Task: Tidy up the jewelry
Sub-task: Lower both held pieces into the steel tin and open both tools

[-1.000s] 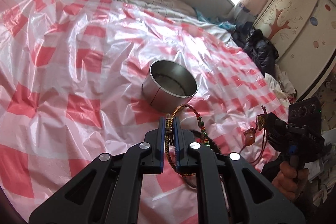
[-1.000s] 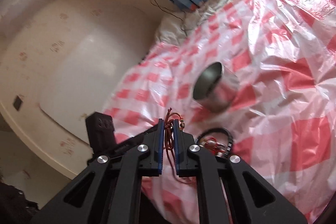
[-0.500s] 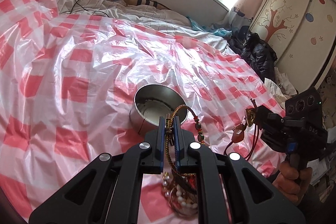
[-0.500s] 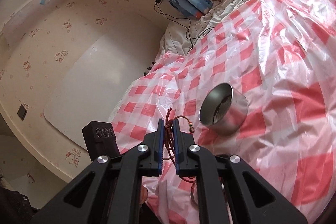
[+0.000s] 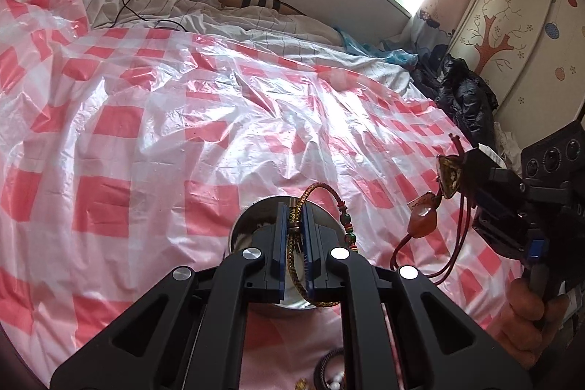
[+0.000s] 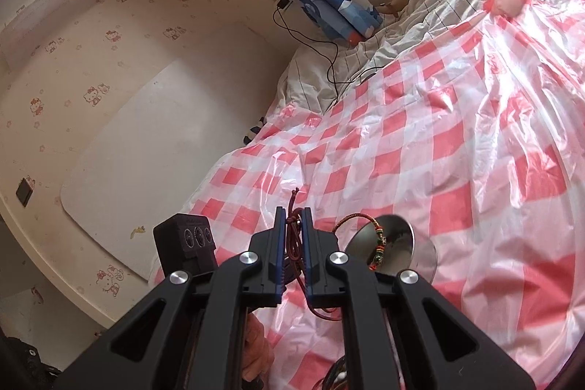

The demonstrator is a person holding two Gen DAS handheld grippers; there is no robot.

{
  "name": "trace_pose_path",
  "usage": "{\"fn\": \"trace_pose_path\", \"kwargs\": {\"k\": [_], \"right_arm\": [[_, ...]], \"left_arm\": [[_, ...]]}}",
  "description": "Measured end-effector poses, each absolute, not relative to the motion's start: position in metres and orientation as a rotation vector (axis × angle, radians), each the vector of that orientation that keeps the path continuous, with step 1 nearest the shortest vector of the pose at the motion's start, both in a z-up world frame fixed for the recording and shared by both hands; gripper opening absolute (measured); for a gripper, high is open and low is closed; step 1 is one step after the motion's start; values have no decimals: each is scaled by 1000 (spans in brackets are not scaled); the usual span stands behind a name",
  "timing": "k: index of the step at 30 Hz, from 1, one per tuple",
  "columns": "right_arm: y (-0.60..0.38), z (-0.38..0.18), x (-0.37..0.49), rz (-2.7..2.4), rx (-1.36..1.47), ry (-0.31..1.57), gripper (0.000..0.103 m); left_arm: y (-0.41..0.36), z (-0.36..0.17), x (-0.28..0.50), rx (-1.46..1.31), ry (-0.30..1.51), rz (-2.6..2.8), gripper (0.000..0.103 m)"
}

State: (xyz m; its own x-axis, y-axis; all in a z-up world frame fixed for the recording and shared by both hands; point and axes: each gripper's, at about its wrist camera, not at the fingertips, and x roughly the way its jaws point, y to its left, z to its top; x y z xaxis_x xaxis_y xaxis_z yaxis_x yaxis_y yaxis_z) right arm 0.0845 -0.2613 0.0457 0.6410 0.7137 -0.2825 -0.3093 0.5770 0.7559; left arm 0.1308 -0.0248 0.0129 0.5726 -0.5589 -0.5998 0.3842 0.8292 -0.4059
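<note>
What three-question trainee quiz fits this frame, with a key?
1. True or false: the left tool is shut on a braided bracelet.
2. What does the right tool grip? A) the red cord of a pendant necklace B) a pearl string C) nothing
3. Which container sits on the checked sheet under the left tool?

Key: 1 true. 2 A. 3 the metal tin.

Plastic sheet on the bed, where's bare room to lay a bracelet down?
The checked plastic sheet lies bare left of and beyond the steel tin, up to the white bedding. Crowded: near edge below the tin, where loose beaded jewelry lies.
</note>
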Motion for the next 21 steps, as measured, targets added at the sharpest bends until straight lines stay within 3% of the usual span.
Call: {"fn": "trace_pose_path", "kwargs": {"k": [15,21], "right_arm": [[-248,30,105,600,678,673,9],[-244,25,111,583,662,687,9]], "left_arm": [[-48,-2,138,-168,844,-538,8],[-37,8,135,-178,807,-470,18]]}}
